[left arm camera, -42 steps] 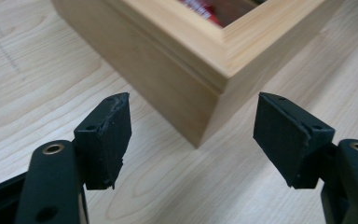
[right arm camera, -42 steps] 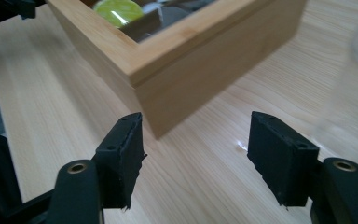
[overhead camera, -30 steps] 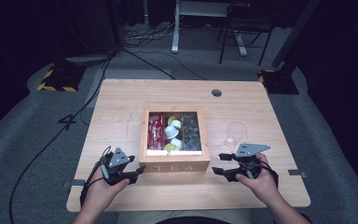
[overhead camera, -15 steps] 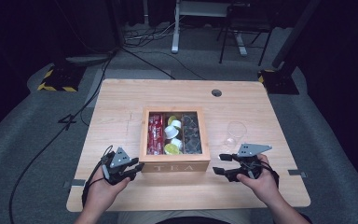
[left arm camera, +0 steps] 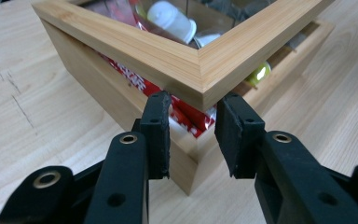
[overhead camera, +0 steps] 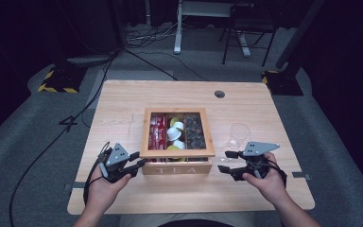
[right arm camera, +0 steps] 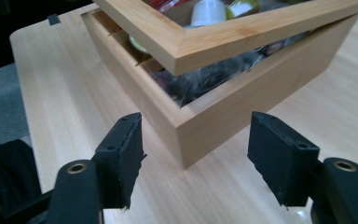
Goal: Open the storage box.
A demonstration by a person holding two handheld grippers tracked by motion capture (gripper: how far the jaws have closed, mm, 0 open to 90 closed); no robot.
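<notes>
A wooden tea box (overhead camera: 177,168) marked TEA stands mid-table. Its glass-paned lid (overhead camera: 177,152) is lifted slightly at the front. Inside lie red packets (overhead camera: 157,135), white capsules (overhead camera: 175,132) and dark sachets (overhead camera: 194,130). My left gripper (overhead camera: 139,160) is at the box's front left corner. In the left gripper view its jaws (left arm camera: 193,116) stand a little apart, tips just under the raised lid corner (left arm camera: 200,65). My right gripper (overhead camera: 224,161) hovers wide open beside the front right corner. The box corner (right arm camera: 205,126) lies between and beyond its jaws (right arm camera: 196,135), untouched, with the lid (right arm camera: 223,37) above.
A clear drinking glass (overhead camera: 238,135) stands right of the box, just beyond my right gripper. The wooden table (overhead camera: 123,99) has a cable hole (overhead camera: 220,93) at the back. Cables, stands and a chair occupy the dark floor beyond.
My left gripper has moved right to the box's front left corner, and the lid's front edge has come up off the box. The right gripper has barely shifted.
</notes>
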